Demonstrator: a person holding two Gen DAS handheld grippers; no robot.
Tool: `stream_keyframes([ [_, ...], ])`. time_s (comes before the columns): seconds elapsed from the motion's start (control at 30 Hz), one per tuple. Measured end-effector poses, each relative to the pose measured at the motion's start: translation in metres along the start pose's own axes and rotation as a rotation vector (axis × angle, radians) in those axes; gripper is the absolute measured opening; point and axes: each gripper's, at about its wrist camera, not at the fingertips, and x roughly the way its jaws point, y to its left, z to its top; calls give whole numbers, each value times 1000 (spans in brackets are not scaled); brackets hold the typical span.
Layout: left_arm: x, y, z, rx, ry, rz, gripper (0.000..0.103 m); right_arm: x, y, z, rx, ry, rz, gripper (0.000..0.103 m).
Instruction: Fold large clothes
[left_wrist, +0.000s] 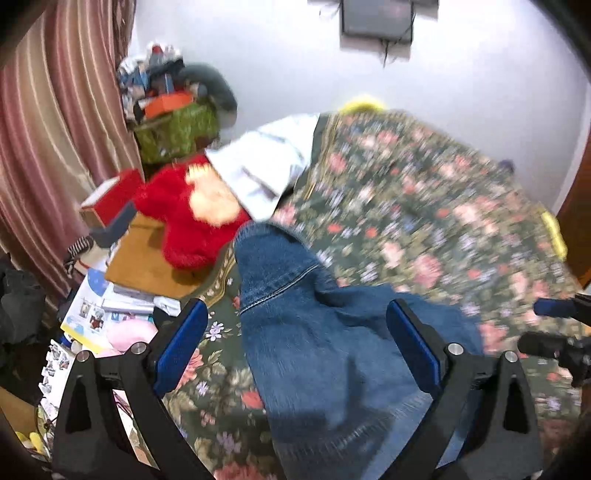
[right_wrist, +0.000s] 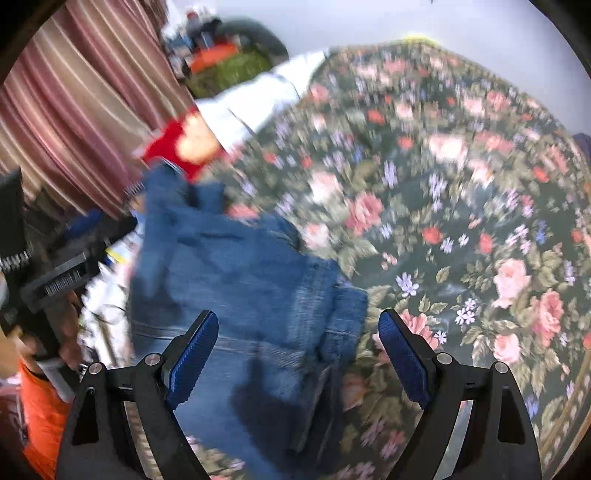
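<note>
A pair of blue jeans (left_wrist: 325, 350) lies bunched on the floral bedspread (left_wrist: 424, 206). My left gripper (left_wrist: 297, 328) is open above the jeans, its blue pads either side of the denim, holding nothing. In the right wrist view the jeans (right_wrist: 236, 280) lie folded over near the bed's left edge. My right gripper (right_wrist: 299, 339) is open above them and empty. The right gripper's fingertips also show at the right edge of the left wrist view (left_wrist: 554, 325). Both views are blurred.
A white garment (left_wrist: 266, 162) and a red plush toy (left_wrist: 192, 210) lie at the bed's far left. Boxes, papers and a green basket (left_wrist: 173, 133) crowd the floor by the striped curtain (left_wrist: 62, 122). The floral bedspread (right_wrist: 461, 184) stretches to the right.
</note>
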Motion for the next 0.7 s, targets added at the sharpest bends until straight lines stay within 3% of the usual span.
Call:
stream_keyframes([
  [0.13,-79,-4,0,15,-129,-77,99,-68,28,-8,-41,-125,38,88],
  [0.4,-225,-9,-22,-23,-393,-145,99,-202,88,-50,-172,-432,85,88],
  [0.53,-270,-12,-45,-59,-486,-140,99,-249,106,-79,-180,-543,124,88],
  [0.7,-307,-20,-73,-96,-567,-79,99,-286,125,-119,-203,-669,63,88],
])
